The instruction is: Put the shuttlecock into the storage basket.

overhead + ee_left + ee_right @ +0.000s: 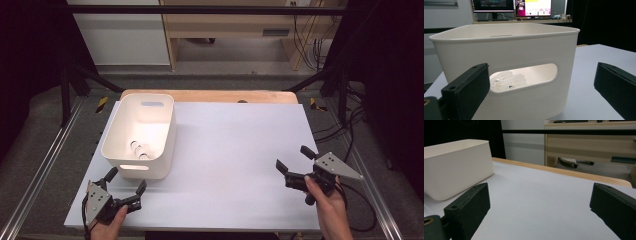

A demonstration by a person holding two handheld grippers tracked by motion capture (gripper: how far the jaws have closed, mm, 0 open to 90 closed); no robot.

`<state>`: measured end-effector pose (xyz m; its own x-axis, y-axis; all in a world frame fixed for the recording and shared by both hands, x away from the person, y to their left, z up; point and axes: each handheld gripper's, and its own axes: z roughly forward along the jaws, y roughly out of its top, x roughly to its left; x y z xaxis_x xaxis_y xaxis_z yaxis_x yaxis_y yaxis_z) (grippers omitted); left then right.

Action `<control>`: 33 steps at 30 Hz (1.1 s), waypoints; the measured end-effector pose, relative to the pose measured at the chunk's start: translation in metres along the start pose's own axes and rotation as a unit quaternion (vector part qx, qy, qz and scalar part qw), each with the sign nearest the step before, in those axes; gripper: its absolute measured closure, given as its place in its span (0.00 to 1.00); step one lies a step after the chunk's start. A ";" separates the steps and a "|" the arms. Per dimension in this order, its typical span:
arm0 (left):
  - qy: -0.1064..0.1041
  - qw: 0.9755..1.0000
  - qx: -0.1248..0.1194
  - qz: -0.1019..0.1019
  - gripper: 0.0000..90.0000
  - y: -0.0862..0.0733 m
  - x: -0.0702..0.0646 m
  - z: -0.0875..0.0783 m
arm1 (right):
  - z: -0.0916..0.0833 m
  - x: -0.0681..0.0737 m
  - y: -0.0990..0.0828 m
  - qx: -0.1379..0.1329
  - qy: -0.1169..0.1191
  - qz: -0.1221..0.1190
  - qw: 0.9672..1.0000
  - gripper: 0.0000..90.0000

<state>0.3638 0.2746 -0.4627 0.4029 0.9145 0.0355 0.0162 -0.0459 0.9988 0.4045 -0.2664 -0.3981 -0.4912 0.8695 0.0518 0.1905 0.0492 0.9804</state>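
Note:
A white plastic bin [120, 131] stands on the left side of the table. Small white objects [139, 149] lie in its bottom, and they look like feathered shuttlecocks [507, 80] through the handle slot of the bin's [524, 47] near wall. My left gripper [127, 180] is just in front of that wall, open and holding nothing, jaws pointing at the bin. My right gripper [293, 157] is open over the bare right part of the table, also with nothing in it. In the right gripper view the bin [456, 167] sits off to the left, well apart from the open jaws.
A white sheet [235, 150] covers the table, with a wooden edge [210, 96] at the back. Metal frame rails [42, 165] run along both sides. A wooden desk [589, 145] stands beyond the table, and monitors [511, 6] show behind the bin.

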 end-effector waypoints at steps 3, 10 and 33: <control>0.000 1.000 -0.001 -0.001 0.00 0.000 0.000 -0.001 | -0.003 0.003 -0.006 -0.005 0.005 -0.004 1.000 0.04; -0.003 1.000 0.006 -0.003 0.01 -0.002 0.002 -0.001 | -0.006 0.008 -0.023 -0.006 0.012 -0.008 1.000 0.04; -0.030 0.999 -0.002 -0.018 0.01 0.000 -0.001 0.000 | 0.011 0.025 -0.057 -0.011 0.048 -0.033 0.998 0.04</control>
<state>0.3635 0.2734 -0.4625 0.4562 0.8899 -0.0027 0.0279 -0.0113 0.9995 0.3902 -0.2424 -0.4550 -0.5813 0.8137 0.0041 0.1376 0.0933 0.9861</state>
